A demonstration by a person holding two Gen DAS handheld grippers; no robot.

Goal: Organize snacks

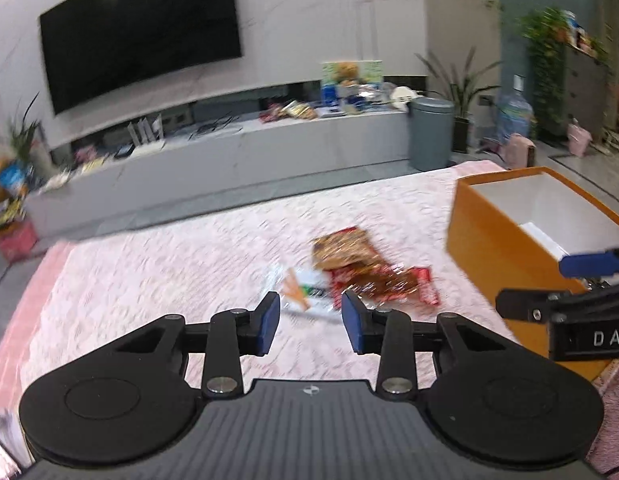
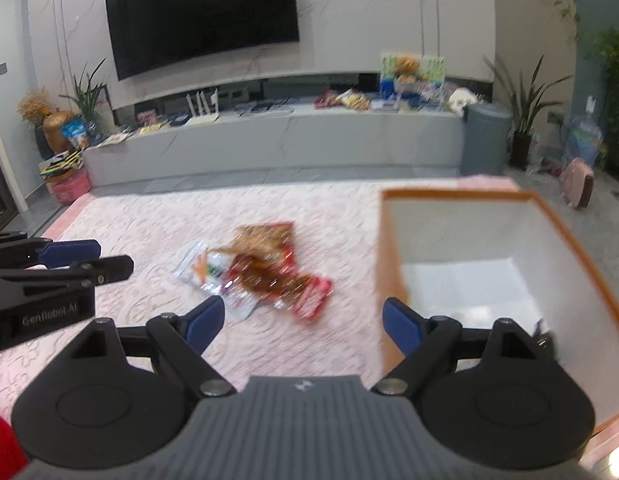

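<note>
Both grippers hover empty above the pink patterned cloth (image 2: 149,224): the left gripper (image 1: 311,322) with jaws partly apart, the right gripper (image 2: 303,322) spread wide. Just ahead of the left one lie red-and-brown snack packets (image 1: 369,270) overlapping a clear wrapper (image 1: 305,290). Right of them stands an orange box (image 2: 389,248), white inside.

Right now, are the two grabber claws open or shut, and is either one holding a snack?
Left gripper: open, holding nothing.
Right gripper: wide open, holding nothing.
</note>
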